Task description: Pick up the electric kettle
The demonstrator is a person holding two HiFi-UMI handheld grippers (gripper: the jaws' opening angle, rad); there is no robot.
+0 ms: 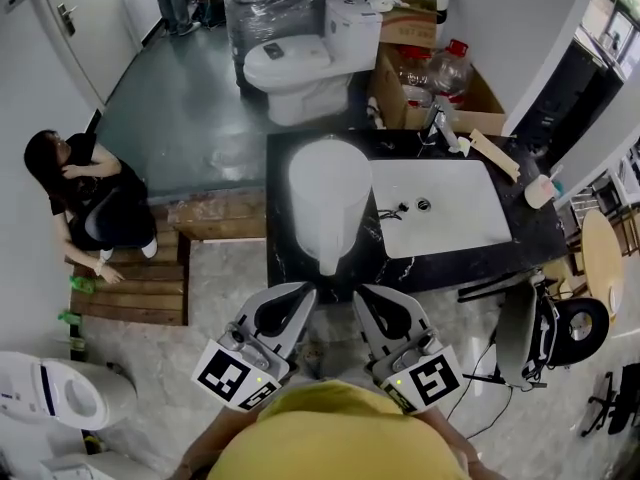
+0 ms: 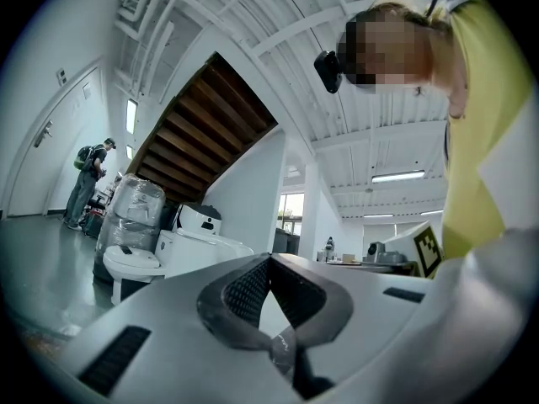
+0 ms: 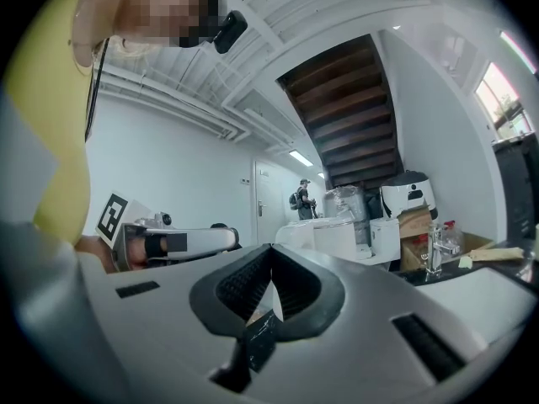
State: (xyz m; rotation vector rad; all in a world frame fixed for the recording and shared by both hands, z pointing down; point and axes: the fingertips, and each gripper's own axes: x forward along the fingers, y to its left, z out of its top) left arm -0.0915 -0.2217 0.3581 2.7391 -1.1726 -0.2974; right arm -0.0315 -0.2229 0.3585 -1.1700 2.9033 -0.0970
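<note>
The white electric kettle (image 1: 328,203) stands upright on the black countertop (image 1: 296,160), left of the sink, its handle towards me. Both grippers hang level just off the counter's near edge, below the kettle and apart from it. My left gripper (image 1: 301,294) is shut with nothing in it; in its own view the ribbed pads meet at the tip (image 2: 269,259). My right gripper (image 1: 366,296) is also shut and empty, its tips (image 3: 271,247) together. I cannot pick out the kettle in either gripper view.
A white sink (image 1: 440,206) with a faucet (image 1: 437,128) fills the counter's right half. Behind stand a toilet (image 1: 300,63) and a cardboard box (image 1: 440,83). A person (image 1: 95,198) sits at the left by wooden steps (image 1: 135,288). A chair (image 1: 560,328) is at the right.
</note>
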